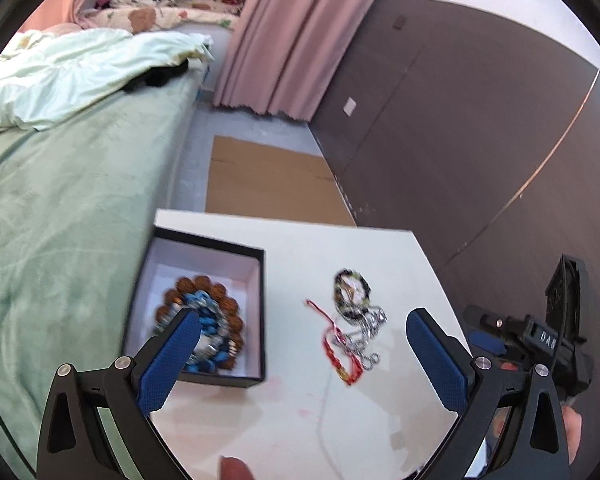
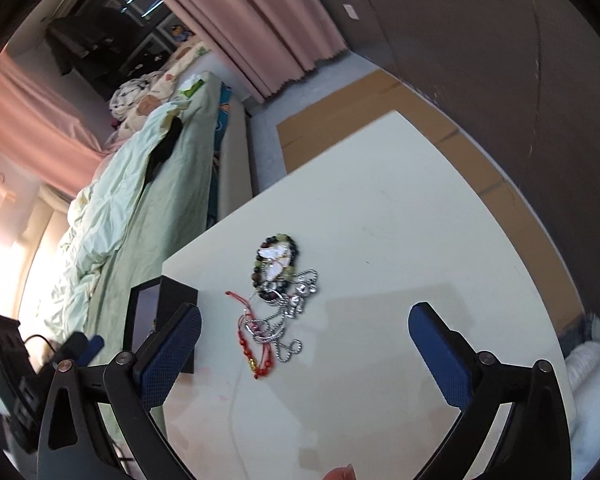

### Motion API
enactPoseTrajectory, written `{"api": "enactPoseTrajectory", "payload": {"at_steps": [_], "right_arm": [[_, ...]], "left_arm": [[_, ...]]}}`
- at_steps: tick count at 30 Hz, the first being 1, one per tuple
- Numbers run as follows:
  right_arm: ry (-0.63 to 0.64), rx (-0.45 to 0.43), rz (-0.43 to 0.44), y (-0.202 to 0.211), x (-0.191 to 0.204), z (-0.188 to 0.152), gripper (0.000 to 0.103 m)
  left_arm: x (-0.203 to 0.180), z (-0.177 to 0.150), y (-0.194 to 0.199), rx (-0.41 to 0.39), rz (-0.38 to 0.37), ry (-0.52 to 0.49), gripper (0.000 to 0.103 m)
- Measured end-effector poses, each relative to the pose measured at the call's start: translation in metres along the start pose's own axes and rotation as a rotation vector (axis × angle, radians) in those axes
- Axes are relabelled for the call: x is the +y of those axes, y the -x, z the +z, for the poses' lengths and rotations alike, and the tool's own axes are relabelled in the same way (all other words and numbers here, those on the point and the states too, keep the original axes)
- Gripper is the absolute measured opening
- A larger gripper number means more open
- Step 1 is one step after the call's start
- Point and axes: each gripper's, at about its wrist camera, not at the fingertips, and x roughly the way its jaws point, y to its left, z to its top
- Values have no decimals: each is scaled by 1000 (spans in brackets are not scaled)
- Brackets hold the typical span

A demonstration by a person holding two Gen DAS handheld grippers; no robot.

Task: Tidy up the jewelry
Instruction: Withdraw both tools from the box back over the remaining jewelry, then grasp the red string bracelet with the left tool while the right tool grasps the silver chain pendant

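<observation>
A black box point(image 1: 204, 308) with a white lining stands at the left of the white table point(image 1: 340, 420). In it lie a brown bead bracelet point(image 1: 204, 282) and a blue bead bracelet point(image 1: 212, 320). To its right on the table lies a loose heap: a dark and green bead bracelet point(image 1: 350, 292), a silver chain point(image 1: 366, 332) and a red cord bracelet point(image 1: 338, 350). The heap also shows in the right wrist view point(image 2: 278, 304), with the box point(image 2: 160, 316) at its left. My left gripper point(image 1: 302, 334) is open and empty above the table. My right gripper point(image 2: 304, 328) is open and empty, just short of the heap.
A bed with green bedding point(image 1: 60, 200) runs along the table's left side. Flat cardboard point(image 1: 268, 180) lies on the floor beyond the table, against a dark wall point(image 1: 480, 140). Pink curtains point(image 1: 292, 32) hang at the back. The right gripper's body point(image 1: 540, 340) shows at the table's right edge.
</observation>
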Motion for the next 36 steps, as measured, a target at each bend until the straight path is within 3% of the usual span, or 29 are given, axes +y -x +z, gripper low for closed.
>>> {"api": "enactPoseTrajectory", "payload": {"at_steps": [7, 11, 12, 14, 23, 30, 35, 36], "right_arm": [[-24, 30, -22, 3, -15, 6, 103], [-32, 20, -26, 8, -22, 13, 103], [-32, 16, -26, 9, -23, 15, 103], [-34, 18, -25, 9, -25, 18, 103], [-20, 27, -2, 9, -22, 20, 103], [-10, 53, -5, 0, -21, 20, 103], [19, 65, -27, -5, -18, 19, 103], [31, 71, -36, -7, -16, 18, 100]], "left_arm": [[-22, -7, -24, 84, -6, -70, 89], [-32, -18, -45, 181, 11, -105, 73], [-36, -22, -51, 209, 27, -128, 62], [-43, -29, -60, 238, 41, -164, 51], [-55, -50, -98, 310, 96, -186, 33], [-55, -56, -120, 309, 124, -156, 32], [-67, -62, -124, 295, 194, -237, 29], [-67, -64, -124, 293, 203, -247, 24]]}}
